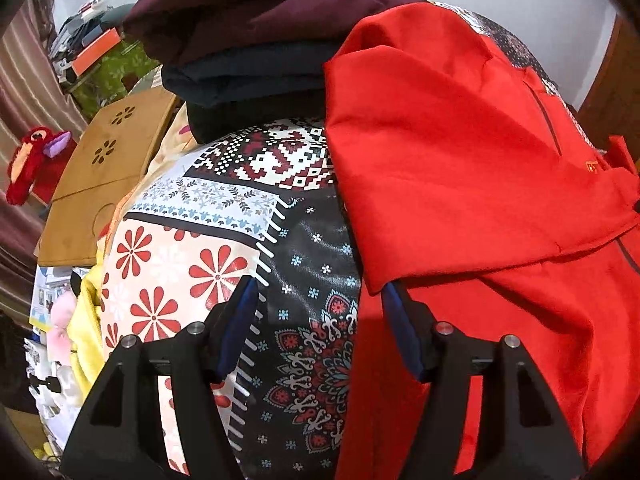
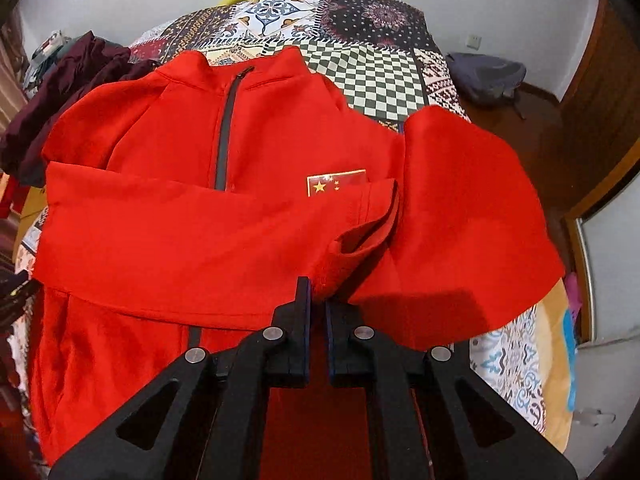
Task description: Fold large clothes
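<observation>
Jacket hem beside tablecloth edge

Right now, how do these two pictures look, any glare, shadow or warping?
Left wrist view: fisheye bulges the patchwork cover, with glare on its dark glossy patch; dark vignette in corners. Right wrist view: sharp, evenly lit; a shadow on the red jacket just ahead of the right gripper.

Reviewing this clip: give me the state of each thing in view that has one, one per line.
Red jacket: spread front-up on the patterned cover, zipper closed, one sleeve folded across the chest.
Right gripper: shut, pinching red jacket fabric.
Left gripper: open, empty, at the jacket's edge.
Dark clothes: folded, stacked.
</observation>
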The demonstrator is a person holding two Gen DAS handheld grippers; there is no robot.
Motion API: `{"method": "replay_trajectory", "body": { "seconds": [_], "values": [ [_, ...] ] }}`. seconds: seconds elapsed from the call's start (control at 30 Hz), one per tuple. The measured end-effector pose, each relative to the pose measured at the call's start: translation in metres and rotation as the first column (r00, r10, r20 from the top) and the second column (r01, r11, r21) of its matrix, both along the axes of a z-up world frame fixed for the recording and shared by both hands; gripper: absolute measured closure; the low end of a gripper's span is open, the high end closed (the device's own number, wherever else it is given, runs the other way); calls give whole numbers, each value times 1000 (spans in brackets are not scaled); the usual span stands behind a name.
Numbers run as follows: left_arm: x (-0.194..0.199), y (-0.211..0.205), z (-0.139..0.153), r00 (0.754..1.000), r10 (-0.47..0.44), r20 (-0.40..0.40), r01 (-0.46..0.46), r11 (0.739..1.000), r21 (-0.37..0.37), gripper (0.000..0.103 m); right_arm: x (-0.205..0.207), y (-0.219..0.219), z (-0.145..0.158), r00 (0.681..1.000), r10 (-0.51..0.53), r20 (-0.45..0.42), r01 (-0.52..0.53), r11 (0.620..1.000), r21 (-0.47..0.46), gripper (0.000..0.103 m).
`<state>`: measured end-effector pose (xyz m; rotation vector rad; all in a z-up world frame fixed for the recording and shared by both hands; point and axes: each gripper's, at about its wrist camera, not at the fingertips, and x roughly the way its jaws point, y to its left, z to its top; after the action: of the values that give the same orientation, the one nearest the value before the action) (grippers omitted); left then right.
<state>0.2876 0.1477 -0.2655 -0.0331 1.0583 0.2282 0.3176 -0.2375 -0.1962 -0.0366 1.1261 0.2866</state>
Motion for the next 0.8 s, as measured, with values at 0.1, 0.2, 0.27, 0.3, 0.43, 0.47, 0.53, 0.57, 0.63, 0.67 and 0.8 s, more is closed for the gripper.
{"method": "replay_trajectory", "body": {
  "seconds": [0.1, 0.2, 0.27, 0.3, 0.43, 0.47, 0.53, 0.57, 0.63, 0.67, 0.8],
  "values": [
    [-6, -4, 6, 1000, -24, 9, 24, 1000, 18, 40, -2, 0, 1, 1000, 0, -11, 0, 1000, -15, 95],
    [-10, -8, 14, 999, -44, 20, 43, 998, 50, 39, -7, -1, 4, 1000, -4, -18, 3, 999, -38, 92],
    [-12, -10, 18, 998, -56, 25, 54, 996, 67, 39, -11, -3, 7, 1000, -12, -6, 12, 998, -68, 88],
    [-13, -11, 20, 998, -58, 24, 56, 996, 73, 39, -13, -5, 9, 1000, -18, -1, 18, 996, -85, 86],
    [-16, -17, 31, 997, -71, 44, 67, 995, 75, 39, -22, -16, 21, 998, -35, 54, 42, 991, -127, 85],
    [-17, -19, 35, 996, -74, 52, 70, 995, 76, 39, -24, -20, 24, 997, -41, 66, 49, 991, -125, 85],
    [-18, -25, 46, 993, -86, 76, 80, 994, 78, 39, -27, -29, 33, 994, -59, 90, 69, 992, -108, 85],
    [-18, -30, 55, 991, -96, 99, 88, 993, 82, 39, -28, -35, 38, 992, -74, 103, 84, 992, -92, 84],
    [-17, -37, 68, 986, -109, 128, 98, 991, 93, 39, -30, -48, 49, 986, -109, 129, 116, 992, -53, 84],
    [-16, -43, 78, 981, -119, 154, 105, 990, 98, 39, -31, -55, 54, 981, -132, 143, 138, 990, -35, 84],
    [-7, -61, 108, 960, -149, 236, 133, 988, 83, 35, -31, -87, 71, 955, -231, 188, 229, 973, 30, 78]
  ]
}}
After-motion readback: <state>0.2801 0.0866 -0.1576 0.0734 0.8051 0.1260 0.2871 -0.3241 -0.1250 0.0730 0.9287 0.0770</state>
